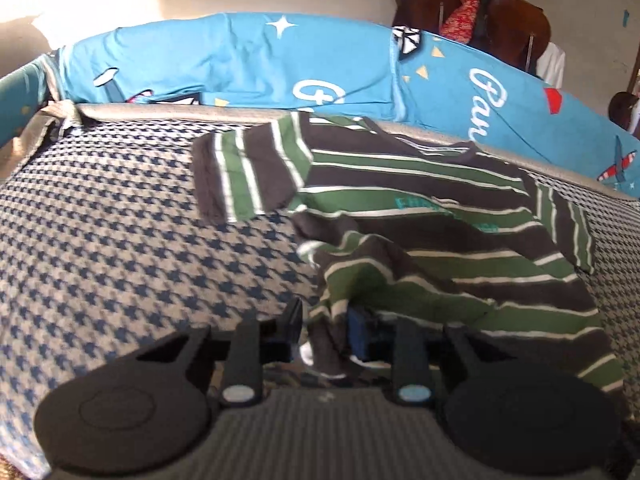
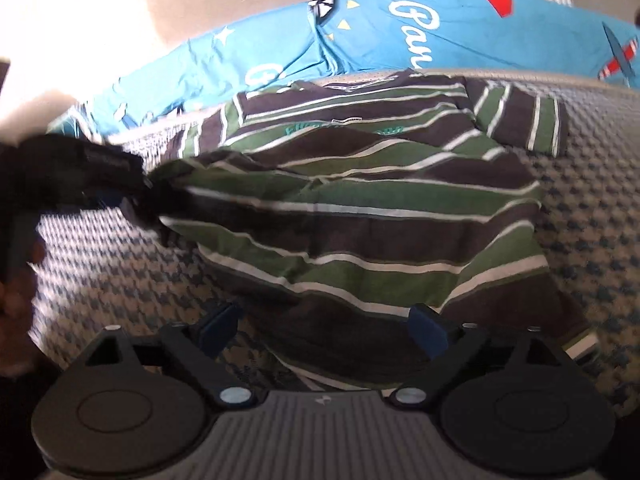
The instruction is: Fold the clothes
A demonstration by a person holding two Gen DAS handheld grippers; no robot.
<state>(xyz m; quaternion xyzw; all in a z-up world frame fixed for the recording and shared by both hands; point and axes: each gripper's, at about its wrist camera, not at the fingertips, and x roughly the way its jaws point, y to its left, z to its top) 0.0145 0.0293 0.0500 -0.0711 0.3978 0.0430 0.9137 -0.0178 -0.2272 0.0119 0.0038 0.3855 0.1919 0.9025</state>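
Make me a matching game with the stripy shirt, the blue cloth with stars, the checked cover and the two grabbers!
Things:
1. green, brown and white striped T-shirt
2. bright blue printed cloth
3. left hand-held gripper
4. right hand-held gripper

States:
A. jaws wide apart
B. pinching the shirt's edge
C. behind the shirt, along the far edge
D. lying rumpled on the blue-and-beige houndstooth cover

Pairs: 1-D, 2-C, 3-B, 4-A
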